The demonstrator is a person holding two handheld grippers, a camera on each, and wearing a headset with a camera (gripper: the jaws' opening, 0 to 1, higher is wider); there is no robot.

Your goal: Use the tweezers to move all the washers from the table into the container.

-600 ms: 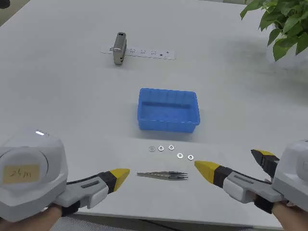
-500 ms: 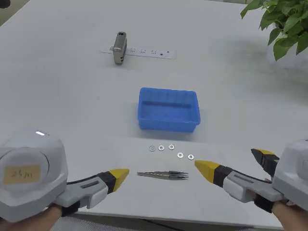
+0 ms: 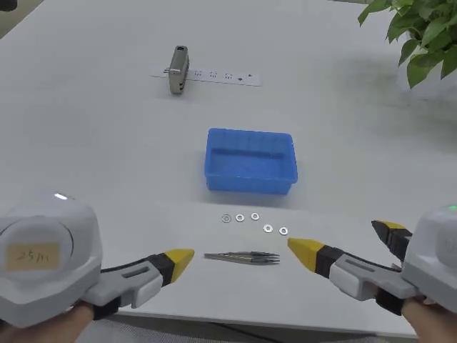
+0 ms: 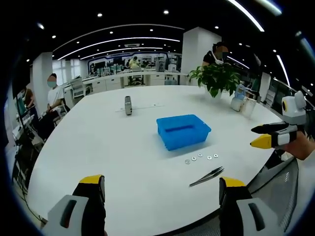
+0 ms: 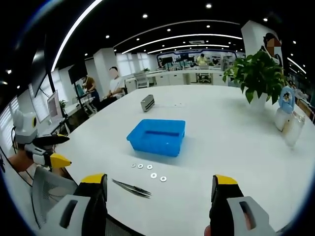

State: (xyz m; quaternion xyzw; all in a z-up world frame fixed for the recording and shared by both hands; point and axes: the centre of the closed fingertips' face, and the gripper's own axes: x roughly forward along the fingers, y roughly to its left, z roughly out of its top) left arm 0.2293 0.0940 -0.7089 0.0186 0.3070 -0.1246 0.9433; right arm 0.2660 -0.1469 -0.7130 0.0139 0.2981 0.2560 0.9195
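Note:
A row of several small washers (image 3: 255, 222) lies on the white table (image 3: 107, 157), just in front of the blue container (image 3: 250, 161). Nearer to me than the washers, the steel tweezers (image 3: 241, 257) rest flat. My left gripper (image 4: 161, 183) is open and empty; one yellow fingertip (image 3: 178, 259) points at the tweezers' left end. My right gripper (image 3: 346, 240) is also open and empty, right of the tweezers. In the left gripper view the tweezers (image 4: 206, 176), washers (image 4: 201, 158) and container (image 4: 183, 130) lie ahead. The right gripper view shows the tweezers (image 5: 130, 188) and washers (image 5: 147, 169).
A white power strip (image 3: 207, 75) with a grey block (image 3: 177, 70) on its left end lies far across the table. A potted plant (image 3: 421, 36) stands at the back right. The table's front edge (image 3: 235, 325) runs just below the grippers.

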